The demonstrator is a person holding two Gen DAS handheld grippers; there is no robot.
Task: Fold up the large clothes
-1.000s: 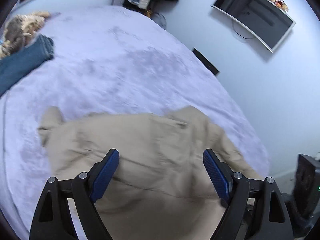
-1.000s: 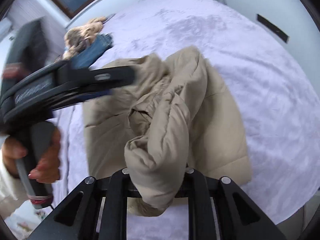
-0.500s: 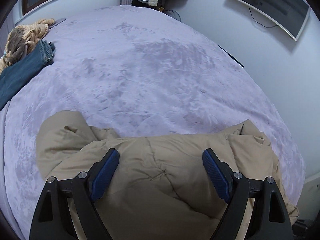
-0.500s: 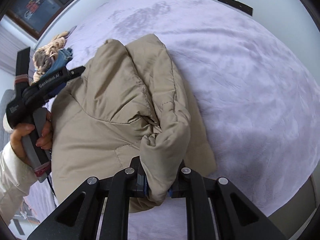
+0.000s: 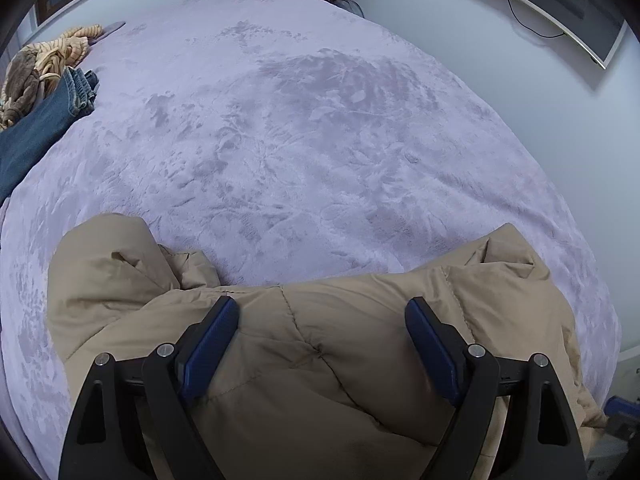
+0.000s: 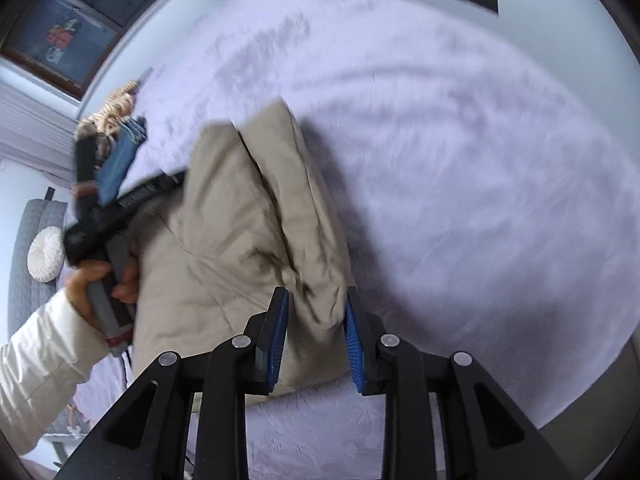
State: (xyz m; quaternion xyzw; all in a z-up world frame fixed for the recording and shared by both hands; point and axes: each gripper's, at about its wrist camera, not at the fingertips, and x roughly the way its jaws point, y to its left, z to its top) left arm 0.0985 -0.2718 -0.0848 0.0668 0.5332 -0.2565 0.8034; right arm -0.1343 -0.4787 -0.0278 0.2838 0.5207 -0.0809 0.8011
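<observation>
Step in hand, as I judge it: releasing a fold. The right gripper (image 6: 314,312) has carried a bunched edge of the tan puffer jacket (image 6: 224,240) across the garment, and its jaws have just been opening; the bundled fabric sits between the blue pads (image 6: 280,328) with the grip slackened, and it looks close to dropping free, though motion blur makes actual pad contact hard to judge. The left gripper (image 5: 322,330) hangs over the jacket (image 5: 320,360) near its upper edge, jaws wide apart and holding nothing, the quilted fabric lying beneath them. In the right wrist view the left gripper (image 6: 120,204) shows at the jacket's far side, held in the person's hand (image 6: 100,280) with a white sleeve. The jacket lies on the bed (image 5: 320,140), at the near edge of the lilac plush cover, doubled over on itself into a thick, puffy stack with rounded, springy folds. Next move, as I judge it: clear the right jaws from the cloth, then press or smooth the stack, since padding like this tends to spring open. Jeans (image 5: 36,128) and a knitted item (image 5: 44,60) lie well apart at the bed's far corner.
</observation>
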